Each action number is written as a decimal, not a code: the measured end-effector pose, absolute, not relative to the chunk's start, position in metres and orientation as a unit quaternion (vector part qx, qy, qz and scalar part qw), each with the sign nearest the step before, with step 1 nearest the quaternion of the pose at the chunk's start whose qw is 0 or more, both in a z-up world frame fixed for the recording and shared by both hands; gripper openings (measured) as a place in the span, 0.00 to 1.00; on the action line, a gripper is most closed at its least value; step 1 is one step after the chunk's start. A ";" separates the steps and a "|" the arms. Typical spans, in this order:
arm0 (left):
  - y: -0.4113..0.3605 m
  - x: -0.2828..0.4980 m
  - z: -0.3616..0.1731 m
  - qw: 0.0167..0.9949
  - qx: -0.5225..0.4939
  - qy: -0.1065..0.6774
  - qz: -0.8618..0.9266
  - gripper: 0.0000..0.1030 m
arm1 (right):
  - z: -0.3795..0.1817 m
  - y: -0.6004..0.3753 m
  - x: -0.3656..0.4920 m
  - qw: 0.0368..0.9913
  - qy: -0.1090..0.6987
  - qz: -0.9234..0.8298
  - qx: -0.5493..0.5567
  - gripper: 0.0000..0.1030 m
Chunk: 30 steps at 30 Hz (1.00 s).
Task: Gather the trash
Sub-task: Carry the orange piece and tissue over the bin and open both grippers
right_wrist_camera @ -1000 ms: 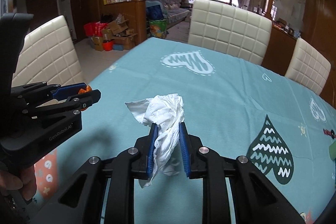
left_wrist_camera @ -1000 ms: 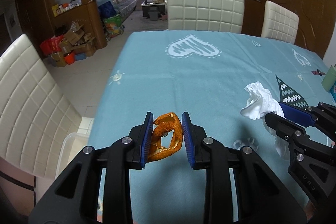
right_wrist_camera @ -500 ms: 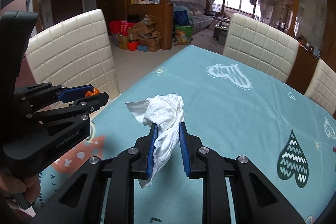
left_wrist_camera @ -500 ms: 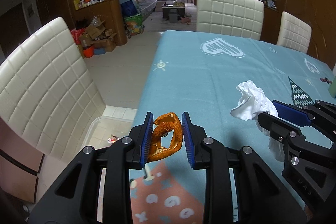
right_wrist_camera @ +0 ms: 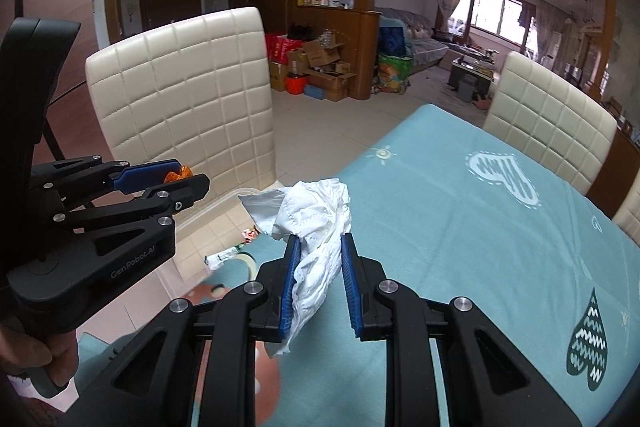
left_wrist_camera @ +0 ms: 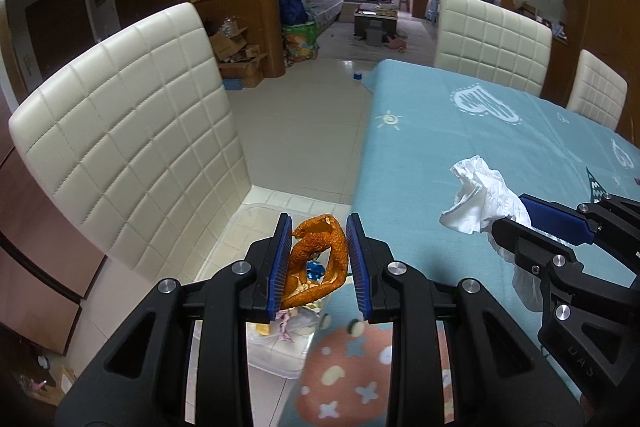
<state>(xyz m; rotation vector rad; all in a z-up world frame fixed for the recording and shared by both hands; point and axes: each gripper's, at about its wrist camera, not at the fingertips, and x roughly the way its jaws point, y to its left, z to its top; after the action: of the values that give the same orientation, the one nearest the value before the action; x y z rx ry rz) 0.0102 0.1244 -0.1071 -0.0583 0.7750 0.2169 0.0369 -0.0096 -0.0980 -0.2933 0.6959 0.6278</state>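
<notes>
The clear plastic bin (left_wrist_camera: 256,223) on the floor beside the blue-clothed table (left_wrist_camera: 480,131) is mostly hidden behind the left gripper (left_wrist_camera: 318,259); its contents stay indistinct.

The left tongs (left_wrist_camera: 318,261) clamp an orange peel (left_wrist_camera: 320,259) above a clear bin (left_wrist_camera: 276,351) on the floor beside the surface (left_wrist_camera: 480,131). The right tongs (left_wrist_camera: 536,227) grip a crumpled tissue (left_wrist_camera: 480,199).

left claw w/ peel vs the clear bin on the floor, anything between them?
Nothing solid: in the left wrist view, the left claw holds the orange peel in open air over the clear bin.
</notes>
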 end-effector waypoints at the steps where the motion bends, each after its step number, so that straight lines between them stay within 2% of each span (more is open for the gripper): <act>1: 0.128 0.010 -0.107 0.919 -0.030 0.377 0.109 0.29 | -0.098 -0.005 0.037 0.881 0.333 0.305 -0.142 0.20; 17: 0.197 0.013 -0.118 0.909 -0.051 0.386 0.150 0.29 | -0.106 0.062 0.053 0.864 0.335 0.343 -0.156 0.20; 21: 0.206 0.019 -0.120 0.909 -0.060 0.385 0.149 0.32 | -0.110 0.072 0.061 0.861 0.341 0.344 -0.156 0.20; 22: 0.208 0.020 -0.121 0.909 -0.058 0.385 0.151 0.39 | -0.112 0.075 0.064 0.860 0.343 0.344 -0.156 0.20; 23: 0.211 0.021 -0.122 0.908 -0.056 0.385 0.155 0.60 | -0.113 0.076 0.066 0.859 0.345 0.344 -0.155 0.20; 24: 0.214 0.021 -0.123 0.908 -0.057 0.382 0.162 0.86 | -0.115 0.078 0.067 0.859 0.347 0.344 -0.155 0.20; 25: 0.216 0.019 -0.121 0.910 -0.059 0.374 0.169 0.90 | -0.117 0.080 0.071 0.858 0.349 0.343 -0.154 0.20; 30: 0.229 0.021 -0.123 0.909 -0.063 0.371 0.182 0.91 | -0.126 0.090 0.078 0.855 0.359 0.340 -0.155 0.20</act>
<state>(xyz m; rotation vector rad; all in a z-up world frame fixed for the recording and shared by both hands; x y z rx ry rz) 0.0214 0.2291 -0.1234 -0.1292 0.7647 0.3748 0.0779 0.0898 -0.1260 -0.3263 0.7558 0.7157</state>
